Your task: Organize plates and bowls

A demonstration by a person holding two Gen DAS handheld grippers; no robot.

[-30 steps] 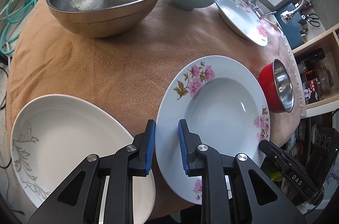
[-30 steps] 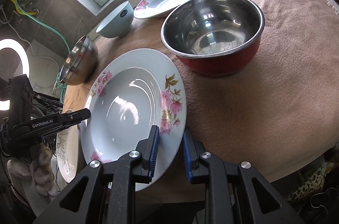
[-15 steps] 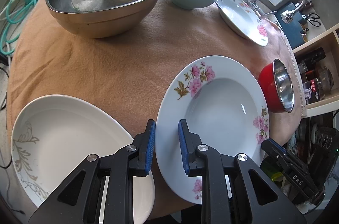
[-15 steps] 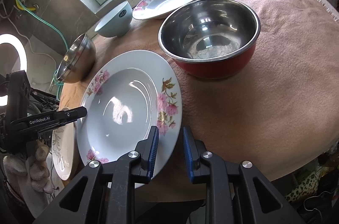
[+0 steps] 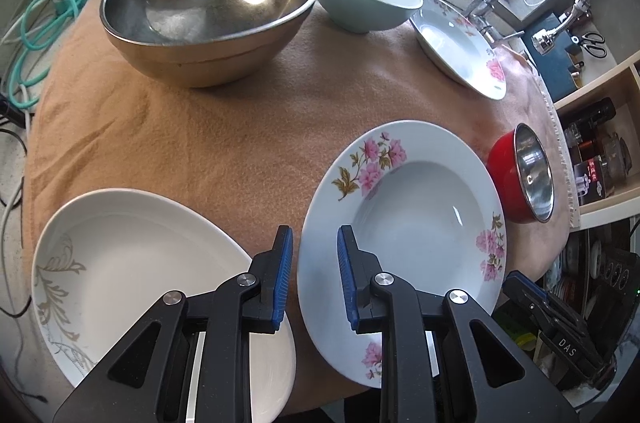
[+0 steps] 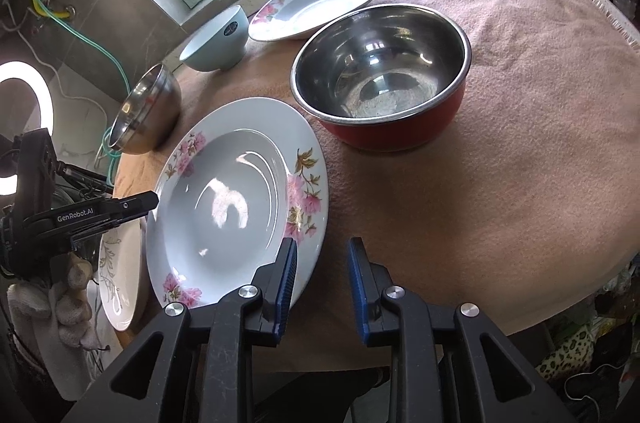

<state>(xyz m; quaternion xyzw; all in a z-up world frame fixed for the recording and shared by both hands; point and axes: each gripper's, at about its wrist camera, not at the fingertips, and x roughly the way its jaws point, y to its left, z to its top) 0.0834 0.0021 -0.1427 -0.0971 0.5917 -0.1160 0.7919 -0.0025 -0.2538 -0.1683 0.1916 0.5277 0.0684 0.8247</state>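
Reading "GenRobot.AI" runs along the side of the left claw (image 6: 154, 200), and "DAS" is printed on the right claw (image 5: 516, 281) in the left wrist view. Both hover narrowly parted at opposite rims of the pink-flowered plate (image 5: 404, 219), which lies flat near the front edge of the worktop (image 5: 224, 139). The right claw's jaws are opening with only its left pad over the rim; the left claw's pads straddle the rim without pressing it.
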